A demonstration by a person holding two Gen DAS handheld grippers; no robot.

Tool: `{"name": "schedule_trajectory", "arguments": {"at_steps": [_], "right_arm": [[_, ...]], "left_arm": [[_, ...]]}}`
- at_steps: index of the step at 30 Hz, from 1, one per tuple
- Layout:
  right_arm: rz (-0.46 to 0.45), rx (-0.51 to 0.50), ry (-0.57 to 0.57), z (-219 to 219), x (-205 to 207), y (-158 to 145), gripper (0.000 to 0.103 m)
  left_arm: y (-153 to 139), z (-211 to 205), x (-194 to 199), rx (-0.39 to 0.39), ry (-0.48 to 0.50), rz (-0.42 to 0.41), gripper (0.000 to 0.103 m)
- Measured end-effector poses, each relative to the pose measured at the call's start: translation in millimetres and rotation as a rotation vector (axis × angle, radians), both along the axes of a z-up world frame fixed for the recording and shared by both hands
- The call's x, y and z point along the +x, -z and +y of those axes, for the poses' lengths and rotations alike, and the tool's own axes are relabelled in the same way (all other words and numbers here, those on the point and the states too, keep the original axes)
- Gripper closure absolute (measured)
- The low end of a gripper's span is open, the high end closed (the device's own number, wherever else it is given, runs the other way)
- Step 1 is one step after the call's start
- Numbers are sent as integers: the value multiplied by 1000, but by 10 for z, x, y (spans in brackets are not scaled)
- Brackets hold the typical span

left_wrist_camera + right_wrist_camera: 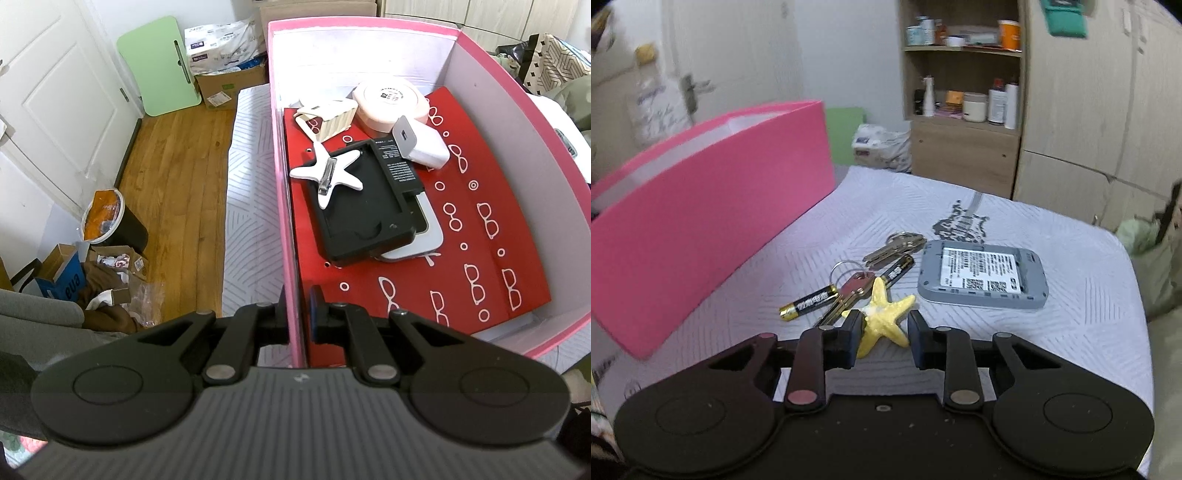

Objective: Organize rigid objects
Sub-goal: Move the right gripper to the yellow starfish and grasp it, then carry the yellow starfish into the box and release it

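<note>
A small yellow star-shaped figure with a rough, grainy surface is seen on the white quilted bed cover, lying between the two black fingers of the right gripper. The jaws are partly closed around it: the left pad touches one of its arms, while contact on the other side cannot be judged for certain. Just behind the star lie a gold-and-black battery, a bunch of keys on a ring, a second battery and another set of silver keys. To the right of these, a grey rectangular device with its labelled back upward rests flat on the cover.

To the left stands the tall pink cardboard box. Its near wall is pinched by the left gripper, whose jaws are shut tightly on the thin rim, one finger outside and one inside. Within the box, on a red sheet printed with white spectacles, are a black flat tray, a white starfish-shaped clip lying upon it, a white charger block, a round pale pink tin and a cream ribbed piece.
</note>
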State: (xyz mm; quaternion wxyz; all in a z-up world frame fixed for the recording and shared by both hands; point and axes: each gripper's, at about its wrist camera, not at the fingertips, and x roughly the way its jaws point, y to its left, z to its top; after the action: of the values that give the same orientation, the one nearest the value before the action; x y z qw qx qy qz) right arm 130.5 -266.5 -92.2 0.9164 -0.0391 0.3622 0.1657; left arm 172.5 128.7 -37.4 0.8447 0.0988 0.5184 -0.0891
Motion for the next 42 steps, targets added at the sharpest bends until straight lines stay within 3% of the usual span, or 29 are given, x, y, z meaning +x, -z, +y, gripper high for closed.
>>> {"name": "schedule_trajectory", "arguments": {"at_steps": [7, 17, 26, 30, 37, 39, 42], "right_arm": [[27, -20, -36, 14, 59, -39, 69], [117, 230, 62, -302, 102, 2, 75], [177, 310, 87, -383, 149, 11, 76], [177, 288, 76, -339, 148, 0, 76], [90, 35, -33, -13, 74, -31, 69], [73, 4, -46, 23, 74, -28, 69], [93, 35, -15, -23, 90, -59, 71]], "left_arm": [[-6, 7, -7, 1, -6, 3, 96], [-10, 28, -12, -8, -10, -3, 96], [-12, 31, -10, -8, -11, -3, 96], [-12, 32, -12, -8, -11, -3, 96], [-12, 33, -11, -10, -12, -4, 96], [-13, 33, -10, -10, -13, -3, 96], [-14, 32, -7, -9, -14, -2, 96]]}}
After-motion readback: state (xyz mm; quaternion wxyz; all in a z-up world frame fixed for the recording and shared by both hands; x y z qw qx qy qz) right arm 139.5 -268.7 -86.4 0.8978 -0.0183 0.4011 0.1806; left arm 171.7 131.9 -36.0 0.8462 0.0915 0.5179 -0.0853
